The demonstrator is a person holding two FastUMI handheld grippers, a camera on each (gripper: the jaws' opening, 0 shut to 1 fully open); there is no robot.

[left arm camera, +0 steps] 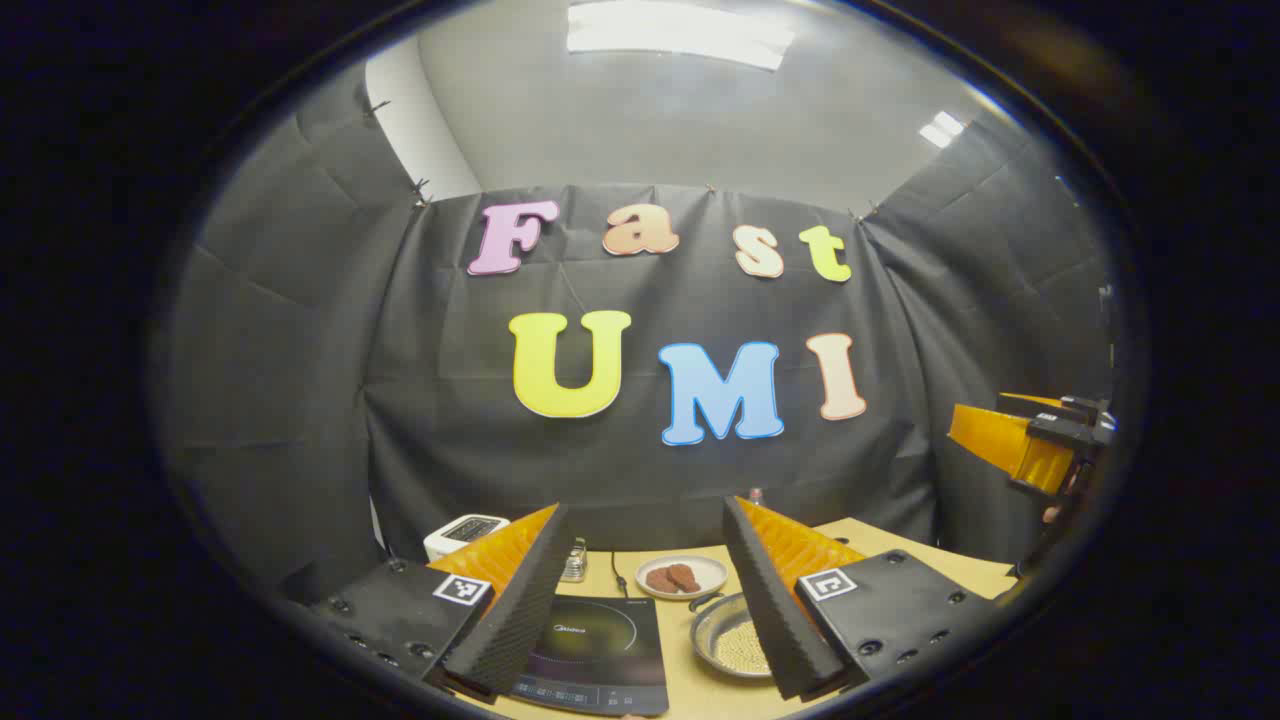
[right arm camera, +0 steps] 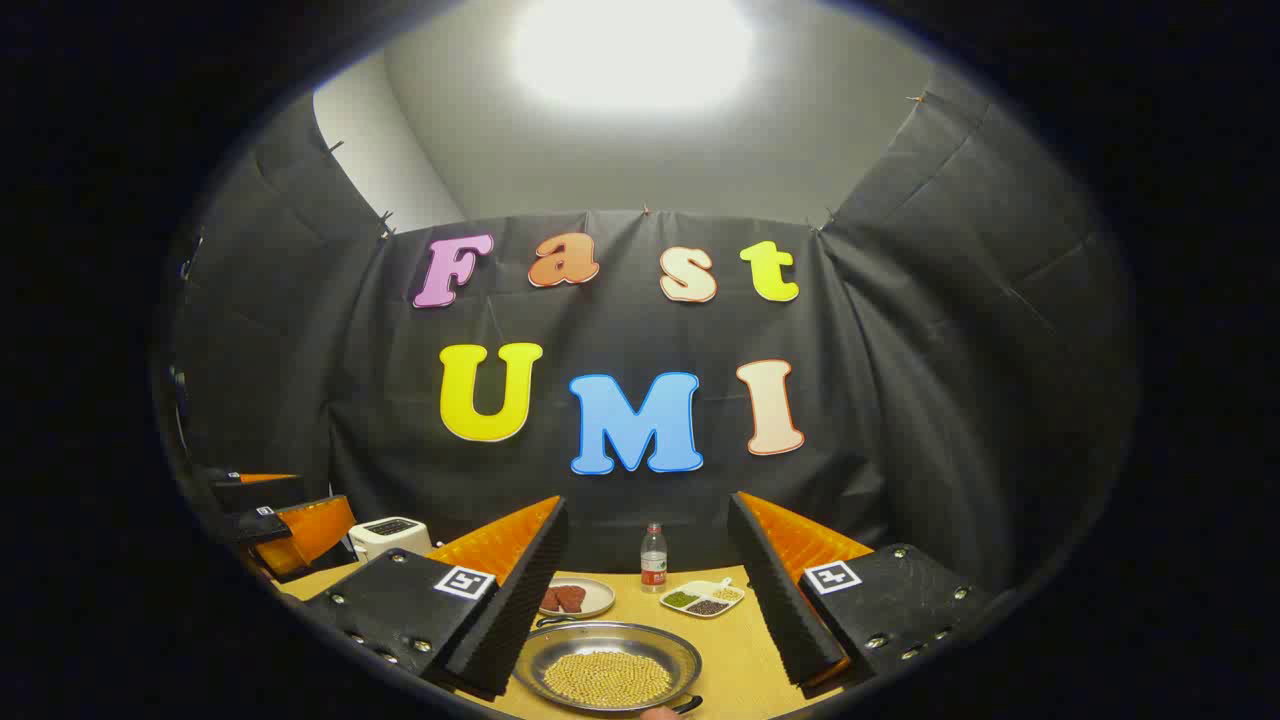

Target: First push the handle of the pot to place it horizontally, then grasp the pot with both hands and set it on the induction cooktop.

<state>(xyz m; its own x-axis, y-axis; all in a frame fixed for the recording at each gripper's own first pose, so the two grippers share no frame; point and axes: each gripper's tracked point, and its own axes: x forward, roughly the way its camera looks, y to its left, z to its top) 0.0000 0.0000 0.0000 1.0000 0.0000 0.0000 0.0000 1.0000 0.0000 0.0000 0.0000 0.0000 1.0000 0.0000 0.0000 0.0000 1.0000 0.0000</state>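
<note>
A shallow metal pot [right arm camera: 607, 665] holding yellow beans sits on the wooden table [right arm camera: 735, 660], just ahead of my right gripper [right arm camera: 648, 510], which is open and empty above it. One dark handle [right arm camera: 688, 704] shows at the pot's near right rim and another [right arm camera: 545, 620] at its far left. In the left gripper view the pot [left arm camera: 735, 640] lies partly behind the right finger. The black induction cooktop [left arm camera: 595, 655] lies below my open, empty left gripper [left arm camera: 645, 520], to the left of the pot.
Behind the pot stand a plate of brown food [right arm camera: 575, 597], a small bottle [right arm camera: 653, 558] and a divided dish of beans [right arm camera: 703, 597]. A white toaster [right arm camera: 390, 537] is at the back left. The other gripper [left arm camera: 1040, 445] hovers at the far right.
</note>
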